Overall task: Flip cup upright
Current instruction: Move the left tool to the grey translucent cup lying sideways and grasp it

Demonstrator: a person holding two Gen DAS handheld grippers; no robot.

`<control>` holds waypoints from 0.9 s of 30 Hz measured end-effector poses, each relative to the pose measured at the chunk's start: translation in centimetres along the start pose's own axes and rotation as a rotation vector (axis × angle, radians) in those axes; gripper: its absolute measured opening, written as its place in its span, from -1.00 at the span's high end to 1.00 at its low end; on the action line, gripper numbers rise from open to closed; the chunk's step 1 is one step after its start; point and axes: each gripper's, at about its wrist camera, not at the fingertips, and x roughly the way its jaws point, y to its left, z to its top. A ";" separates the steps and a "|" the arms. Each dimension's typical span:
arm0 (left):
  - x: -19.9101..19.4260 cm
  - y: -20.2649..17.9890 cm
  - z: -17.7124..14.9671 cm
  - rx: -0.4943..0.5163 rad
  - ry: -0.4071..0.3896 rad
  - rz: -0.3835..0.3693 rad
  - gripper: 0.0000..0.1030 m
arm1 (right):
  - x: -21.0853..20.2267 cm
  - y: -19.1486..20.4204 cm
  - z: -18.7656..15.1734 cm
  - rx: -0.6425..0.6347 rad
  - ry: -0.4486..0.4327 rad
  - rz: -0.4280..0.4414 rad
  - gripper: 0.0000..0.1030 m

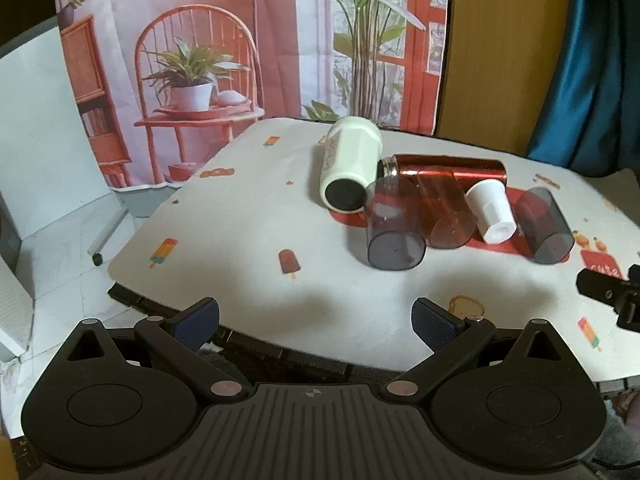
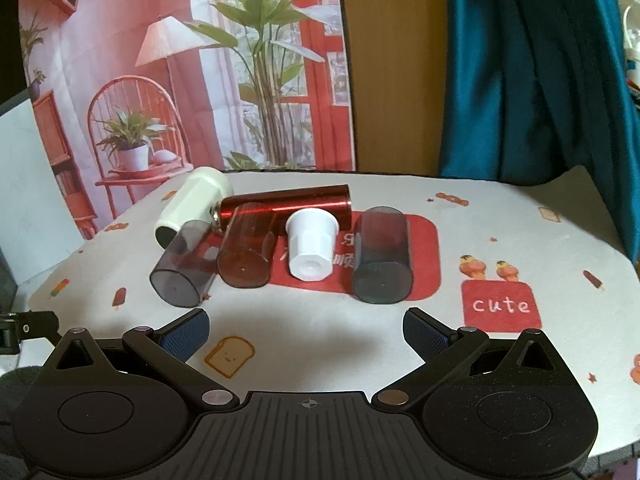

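Note:
Several cups lie on their sides on the table: a grey see-through cup (image 1: 394,226) (image 2: 182,266) at the left, a brown see-through cup (image 1: 448,216) (image 2: 248,246), a small white cup (image 1: 491,212) (image 2: 310,246), and a second grey cup (image 1: 544,226) (image 2: 382,256) at the right. My left gripper (image 1: 316,322) is open and empty at the table's near edge, short of the cups. My right gripper (image 2: 306,330) is open and empty, just short of the white cup.
A cream bottle (image 1: 350,162) (image 2: 192,204) and a shiny red bottle (image 1: 448,168) (image 2: 288,204) lie behind the cups. The table wears a white printed cloth (image 2: 500,248). A printed backdrop (image 1: 248,60) and a blue curtain (image 2: 532,72) hang behind.

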 end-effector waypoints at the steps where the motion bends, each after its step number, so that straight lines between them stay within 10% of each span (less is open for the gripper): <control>1: 0.0 0.1 0.2 -0.002 -0.006 -0.005 -1.00 | 0.2 -0.2 0.4 0.002 -0.005 0.011 -1.00; 13: 6.8 -1.8 5.4 0.043 0.012 -0.064 -1.00 | 2.3 -3.1 1.0 0.155 -0.163 0.154 -1.00; 27: 17.5 -5.4 8.5 0.034 0.175 -0.108 -1.00 | 4.5 -4.1 0.4 0.123 -0.002 0.124 -1.00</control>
